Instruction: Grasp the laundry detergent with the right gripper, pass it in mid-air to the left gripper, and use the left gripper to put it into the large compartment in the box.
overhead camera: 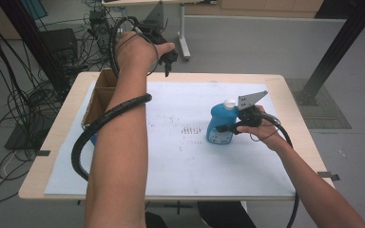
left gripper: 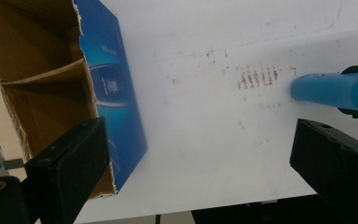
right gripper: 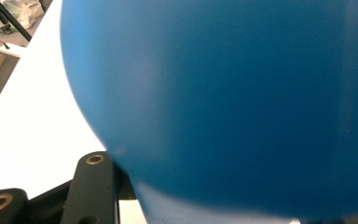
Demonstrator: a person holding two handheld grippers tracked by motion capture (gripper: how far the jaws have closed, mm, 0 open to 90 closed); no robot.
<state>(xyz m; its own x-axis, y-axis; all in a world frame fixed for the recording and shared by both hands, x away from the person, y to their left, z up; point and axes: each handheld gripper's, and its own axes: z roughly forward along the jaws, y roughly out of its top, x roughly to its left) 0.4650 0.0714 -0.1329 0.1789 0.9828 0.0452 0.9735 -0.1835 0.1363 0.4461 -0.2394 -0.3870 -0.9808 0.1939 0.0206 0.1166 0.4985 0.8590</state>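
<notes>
Work in hand: a blue plastic bottle with a white cap is held upright on the white sheet that covers the wooden table; a carry toward the box is judged to be the step at hand.
Right gripper: its jaws are clamped on the bottle's body from the right side, low on the neck side of the shoulder; in the right gripper view the blue wall is pressed close against the camera.
Left gripper: raised well above the far edge of the table, jaws held wide apart with nothing between them, as is seen in the left gripper view.
Bottle's place: right of the table's middle, well apart from the box; whether its base is resting on the sheet or is just lifted cannot be told.
Box: an open brown cardboard box with a divider and a blue printed side is set at the left edge of the table.
Risk, slip: the rounded, smooth wall could be squeezed out of the jaws if the bottle is tilted quickly.
Risk, tip: the bottle could be toppled if it is released off balance.
Risk, snag: the black ribbed cable along the left forearm could be caught by the bottle on the way across.
</notes>
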